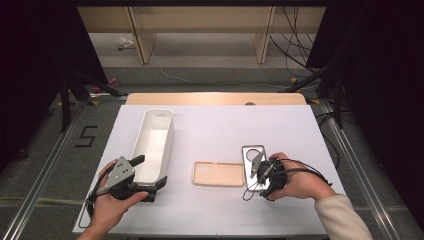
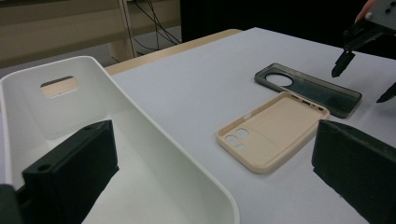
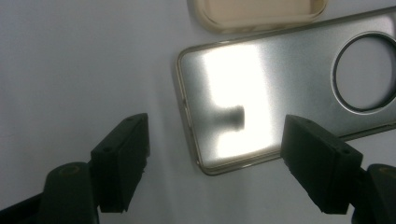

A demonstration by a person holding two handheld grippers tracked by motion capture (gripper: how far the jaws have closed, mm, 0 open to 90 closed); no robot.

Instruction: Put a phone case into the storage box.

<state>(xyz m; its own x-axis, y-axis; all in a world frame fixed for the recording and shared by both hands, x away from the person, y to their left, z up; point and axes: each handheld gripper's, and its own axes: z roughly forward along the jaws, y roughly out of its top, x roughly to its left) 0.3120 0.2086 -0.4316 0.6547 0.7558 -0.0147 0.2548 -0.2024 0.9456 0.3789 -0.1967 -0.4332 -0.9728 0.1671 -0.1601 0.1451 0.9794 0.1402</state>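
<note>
High view pictures a white-covered table (image 1: 215, 130) on which a long white bin (image 1: 152, 145) lies at the left, a beige phone case (image 1: 218, 174) near the middle and a dark translucent phone case (image 1: 252, 160) just to its right. Both cases are seen lying flat on the table, close beside each other but apart, and the bin is seen to hold nothing, so the work of gathering the cases into the bin is judged to be at its very start: nothing is yet placed, and both cases are left to be lifted and carried across. The right gripper (image 1: 261, 176) is held low over the near end of the dark case; in the right gripper view its jaws are spread wide, one set outside the case's short edge and the other over its shiny back, and the dark translucent phone case (image 3: 280, 93) is not yet pinched, though a closing grasp on that end appears to be the step in hand. The left gripper (image 1: 146, 175) is kept at the near end of the bin; in the left gripper view its jaws are likewise parted, with nothing between them except the bin's wall (image 2: 154, 140), which is straddled but not seen to be squeezed. From that view the beige phone case (image 2: 273, 130) is shown open side up, its camera holes toward the bin.
</note>
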